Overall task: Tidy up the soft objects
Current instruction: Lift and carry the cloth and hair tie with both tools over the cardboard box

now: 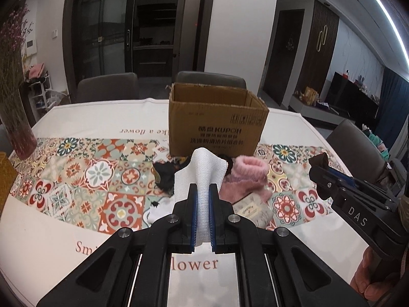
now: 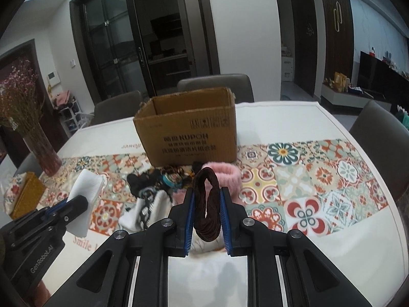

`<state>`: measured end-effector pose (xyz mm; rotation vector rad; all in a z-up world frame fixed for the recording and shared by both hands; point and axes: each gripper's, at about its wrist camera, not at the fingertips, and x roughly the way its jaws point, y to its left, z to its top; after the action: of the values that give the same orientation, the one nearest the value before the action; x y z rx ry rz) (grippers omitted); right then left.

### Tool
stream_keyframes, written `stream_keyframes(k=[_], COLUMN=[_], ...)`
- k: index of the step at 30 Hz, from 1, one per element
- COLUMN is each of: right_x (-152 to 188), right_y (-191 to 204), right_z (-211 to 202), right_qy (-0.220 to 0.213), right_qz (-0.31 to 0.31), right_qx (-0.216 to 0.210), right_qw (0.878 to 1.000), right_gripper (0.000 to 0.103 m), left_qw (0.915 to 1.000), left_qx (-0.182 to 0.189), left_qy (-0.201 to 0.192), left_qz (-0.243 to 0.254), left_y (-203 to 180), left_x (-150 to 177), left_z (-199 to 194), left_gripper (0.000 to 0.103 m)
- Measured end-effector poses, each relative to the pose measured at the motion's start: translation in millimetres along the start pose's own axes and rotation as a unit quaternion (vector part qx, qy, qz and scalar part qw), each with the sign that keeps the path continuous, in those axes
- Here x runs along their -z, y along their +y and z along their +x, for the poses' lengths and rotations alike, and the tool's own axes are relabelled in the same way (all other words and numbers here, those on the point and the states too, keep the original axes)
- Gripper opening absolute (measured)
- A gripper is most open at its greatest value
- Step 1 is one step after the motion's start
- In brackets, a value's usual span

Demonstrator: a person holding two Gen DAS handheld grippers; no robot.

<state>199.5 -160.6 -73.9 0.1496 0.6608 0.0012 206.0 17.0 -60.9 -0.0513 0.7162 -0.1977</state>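
My left gripper [image 1: 203, 192] is shut on a white cloth [image 1: 204, 168] and holds it above the table; it also shows in the right wrist view [image 2: 85, 186]. My right gripper [image 2: 206, 197] is shut on a dark brown scrunchie [image 2: 207, 204], held above the pile; it shows at the right of the left wrist view [image 1: 319, 163]. An open cardboard box [image 1: 217, 125] [image 2: 189, 133] stands beyond the pile. A pink fuzzy sock [image 1: 248, 179] [image 2: 225, 174], dark patterned fabrics [image 1: 166, 174] [image 2: 163, 179] and a white item [image 2: 148, 209] lie in front of it.
A vase of dried pink flowers [image 2: 38, 138] stands at the table's left, with a yellow box [image 2: 28, 194] near it. A labelled grey sock pack [image 1: 253, 209] lies by the pink sock. Grey chairs [image 2: 214, 84] ring the table's far side and the right [image 2: 378, 133].
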Motion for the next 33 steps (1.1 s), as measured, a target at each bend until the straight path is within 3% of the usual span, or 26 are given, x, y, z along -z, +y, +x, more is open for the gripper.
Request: stream_keyframes(k=[14,33], right_x=[-44.0,-109.5], right_y=[25.1,11.2], right_z=[0.1,37.4], right_qy=[-0.048,-0.081], right_qz=[0.014,0.001], right_qx=[0.012,-0.029], right_qw=[0.999,0.996], right_gripper=[0.02,0.02], left_qw=[0.9976,0.9938], left_qx=[0.027,0.004], left_qy=[-0.05,-0.102], left_qz=[0.037,0.044], left_y=[14.9,-1.1], left_x=[-49.1,-106.9], left_z=[-2.0,22.4], left_gripper=[0.01,0.01])
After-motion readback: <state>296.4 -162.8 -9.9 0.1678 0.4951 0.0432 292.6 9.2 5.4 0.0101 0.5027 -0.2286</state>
